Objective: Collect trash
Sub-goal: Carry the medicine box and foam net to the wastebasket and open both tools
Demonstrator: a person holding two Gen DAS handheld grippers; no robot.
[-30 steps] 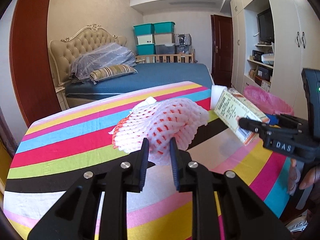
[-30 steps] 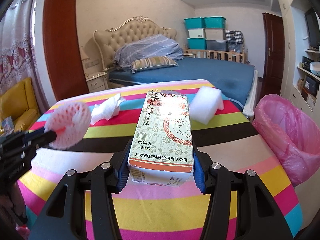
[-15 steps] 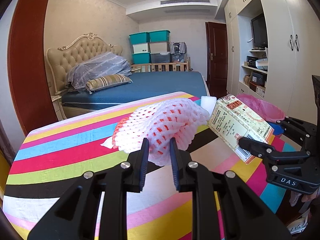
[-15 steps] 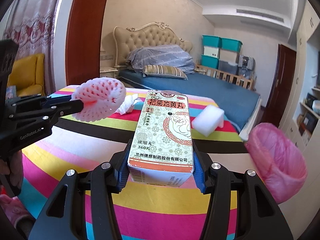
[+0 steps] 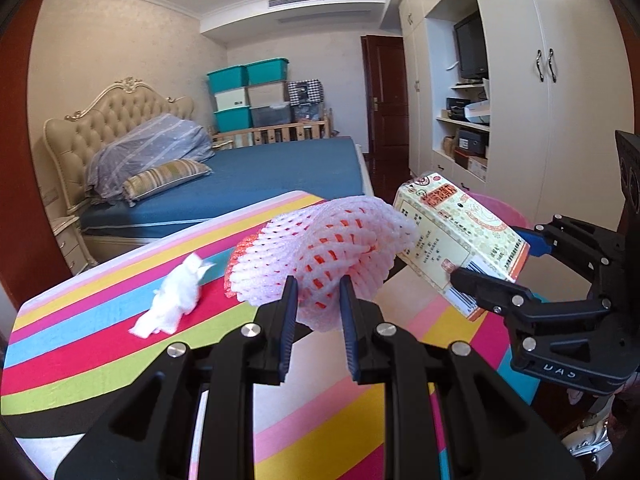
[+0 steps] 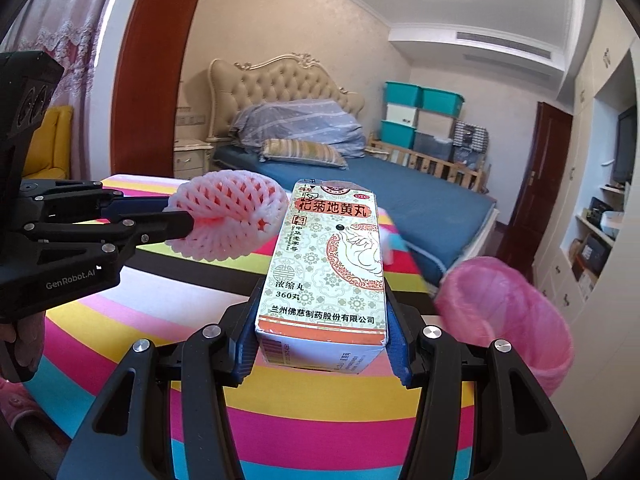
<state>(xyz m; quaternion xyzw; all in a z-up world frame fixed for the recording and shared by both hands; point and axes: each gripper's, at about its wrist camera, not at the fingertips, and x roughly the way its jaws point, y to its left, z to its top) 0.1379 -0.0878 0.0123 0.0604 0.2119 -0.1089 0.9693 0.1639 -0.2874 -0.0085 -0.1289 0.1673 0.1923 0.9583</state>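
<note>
Tissue [image 5: 170, 308] lies crumpled on the striped counter [image 5: 80, 360], trash not yet collected. Next, the left tool [image 5: 316, 304] is pressed together on a pink foam fruit net [image 5: 320, 248], lifted clear for carrying. The right tool [image 6: 320, 344] pinches a medicine box [image 6: 328, 264] by its sides, near the pink-lined bin [image 6: 504, 312], probably its destination.

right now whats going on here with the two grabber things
A person is clearing trash off a striped table with a handheld gripper in each hand. The left gripper is shut on a pink foam fruit net, and the right gripper is clamped on a medicine box; both are held up off the table. A pink-lined bin waits at the table's right edge. A crumpled white tissue lies on the cloth, not yet collected.
</note>
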